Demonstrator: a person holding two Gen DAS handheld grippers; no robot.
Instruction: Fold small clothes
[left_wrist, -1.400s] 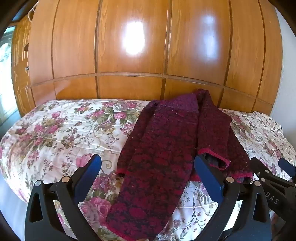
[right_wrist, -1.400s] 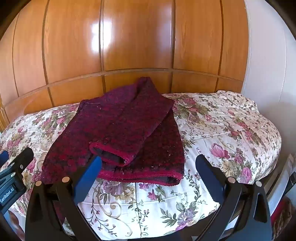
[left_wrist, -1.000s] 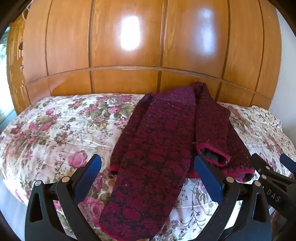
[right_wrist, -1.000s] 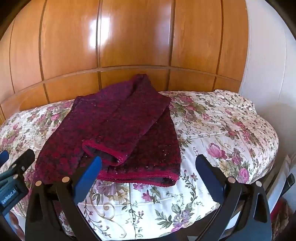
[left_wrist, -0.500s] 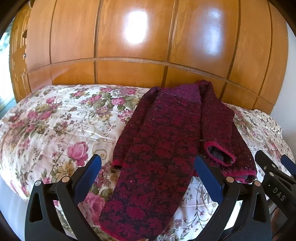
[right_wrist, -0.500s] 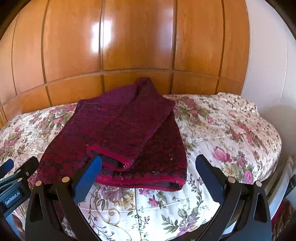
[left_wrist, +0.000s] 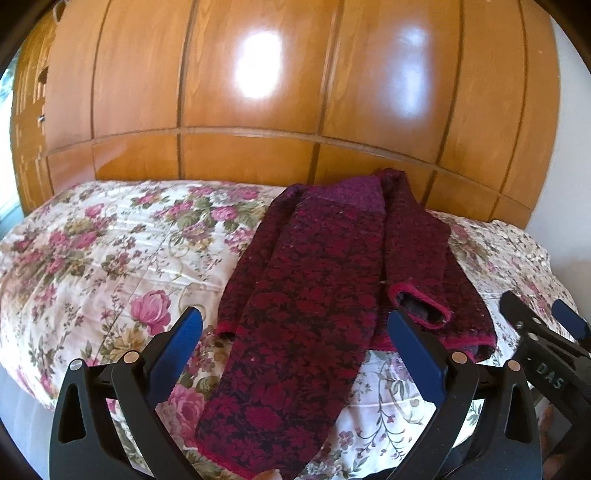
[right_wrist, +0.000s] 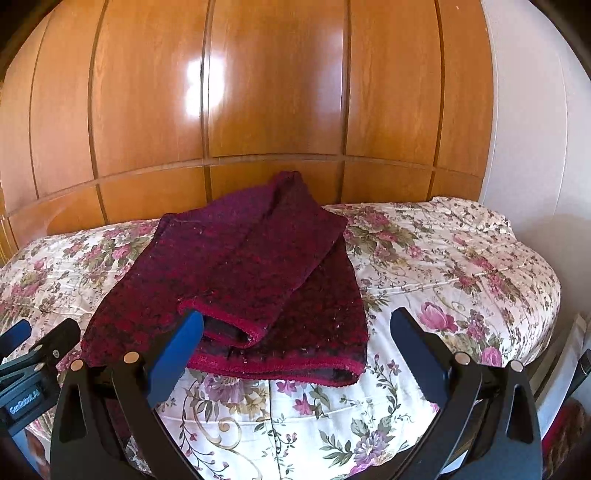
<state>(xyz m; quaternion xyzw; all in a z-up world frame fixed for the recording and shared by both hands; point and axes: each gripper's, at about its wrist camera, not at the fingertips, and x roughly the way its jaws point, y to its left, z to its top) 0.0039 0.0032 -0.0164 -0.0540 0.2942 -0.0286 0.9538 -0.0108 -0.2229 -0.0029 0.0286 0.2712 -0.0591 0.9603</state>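
Lying on the floral bedspread (left_wrist: 110, 258), the dark red knit garment (left_wrist: 314, 295) stretches ahead of the left gripper (left_wrist: 295, 354), whose blue-padded jaws stand wide apart and hold nothing; one long panel runs toward the camera between its fingers, past the bed's near edge. Further right, the right gripper (right_wrist: 295, 354) hovers equally wide open and empty, the folded-in sleeve cuff (right_wrist: 229, 325) just beyond its left finger (right_wrist: 177, 354). Wooden panelling (right_wrist: 277, 92) rises behind the bed.

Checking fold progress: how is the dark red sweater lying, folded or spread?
Partly folded. One sleeve is folded across the sweater body; the other lies straight along its side, hem unfolded.
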